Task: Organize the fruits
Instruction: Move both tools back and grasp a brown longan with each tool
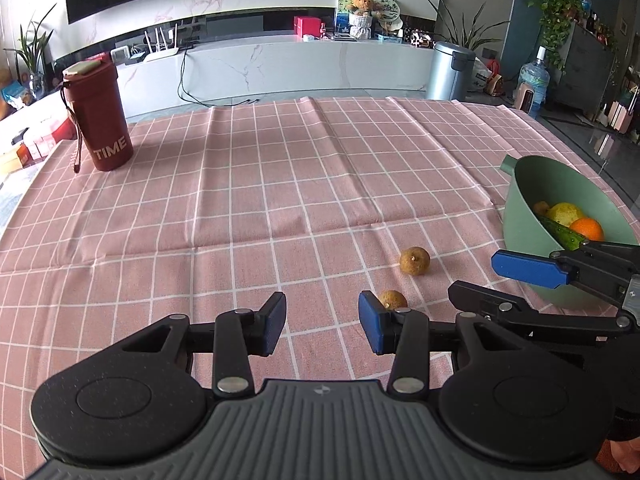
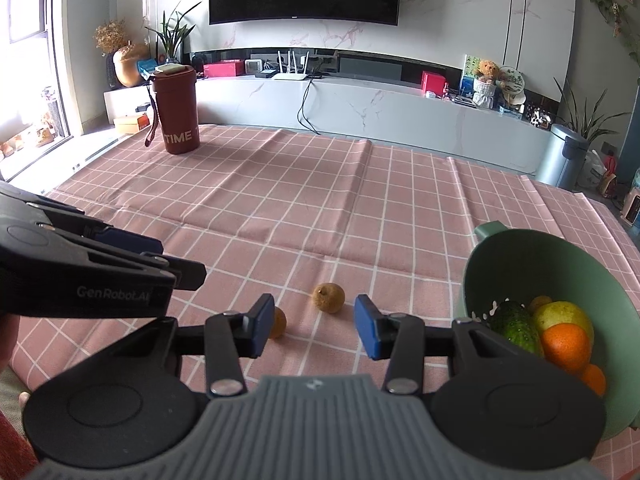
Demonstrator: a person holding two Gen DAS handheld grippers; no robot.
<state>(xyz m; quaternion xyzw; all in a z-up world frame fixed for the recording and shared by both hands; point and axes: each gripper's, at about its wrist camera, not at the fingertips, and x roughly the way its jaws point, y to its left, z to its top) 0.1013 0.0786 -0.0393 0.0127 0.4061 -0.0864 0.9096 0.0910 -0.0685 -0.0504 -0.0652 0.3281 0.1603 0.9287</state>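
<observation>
Both the left gripper (image 1: 322,326) and right gripper (image 2: 309,327) hover part-open and empty above the tablecloth (image 1: 248,184). Two small brown fruits (image 2: 328,298) lie near its front edge. The green bowl (image 2: 520,256) of fruit sits toward the right edge.

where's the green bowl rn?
The green bowl sits on the pink checked tablecloth at the right of both wrist views, holding a cucumber and oranges, right of the two small brown fruits and beside the right tongs.
</observation>
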